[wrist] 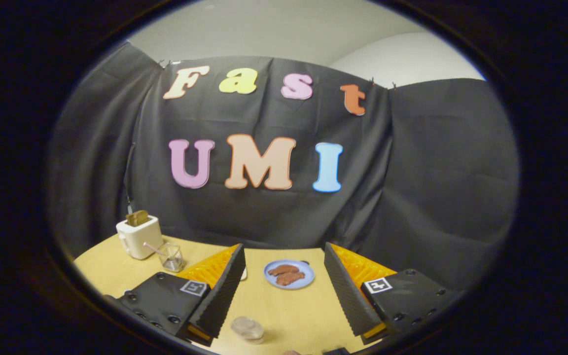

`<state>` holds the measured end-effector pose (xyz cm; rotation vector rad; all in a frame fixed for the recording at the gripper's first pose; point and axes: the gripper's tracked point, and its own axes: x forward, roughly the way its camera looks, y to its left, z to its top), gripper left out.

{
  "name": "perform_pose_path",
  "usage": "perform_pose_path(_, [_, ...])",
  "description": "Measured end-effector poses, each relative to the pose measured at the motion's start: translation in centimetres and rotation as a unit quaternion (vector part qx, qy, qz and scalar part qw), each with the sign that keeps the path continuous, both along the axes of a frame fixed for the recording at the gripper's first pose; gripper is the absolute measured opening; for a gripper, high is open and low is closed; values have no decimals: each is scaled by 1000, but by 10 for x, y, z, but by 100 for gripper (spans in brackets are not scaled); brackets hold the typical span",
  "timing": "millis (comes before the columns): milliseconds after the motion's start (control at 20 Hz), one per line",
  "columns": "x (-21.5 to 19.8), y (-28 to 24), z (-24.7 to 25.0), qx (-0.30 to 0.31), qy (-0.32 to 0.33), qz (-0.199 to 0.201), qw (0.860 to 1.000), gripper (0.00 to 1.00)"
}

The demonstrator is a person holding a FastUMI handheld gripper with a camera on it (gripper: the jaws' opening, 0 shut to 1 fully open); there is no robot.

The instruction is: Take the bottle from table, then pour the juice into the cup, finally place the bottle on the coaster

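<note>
My gripper [283,249] is held above the wooden table [289,310] and is open, with nothing between its fingers. A small clear round vessel [247,329] stands on the table low in the gap, close to the left finger; it is blurred, and I cannot tell whether it is the cup or the bottle's top. A sliver of something white [243,272] peeks out behind the left finger's tip. No juice is visible.
A blue plate [289,273] with brown food lies on the table ahead, between the fingers. A white toaster [138,236] with toast in it stands at the far left, beside a clear glass [171,257] holding a stick. Black cloth walls in the table's back.
</note>
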<state>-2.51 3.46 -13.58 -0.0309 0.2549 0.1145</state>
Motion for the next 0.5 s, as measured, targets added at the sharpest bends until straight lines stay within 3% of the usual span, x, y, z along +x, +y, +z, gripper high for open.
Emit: perform_pose_path(500, [-38,30,-138,-19,144,60,988,99])
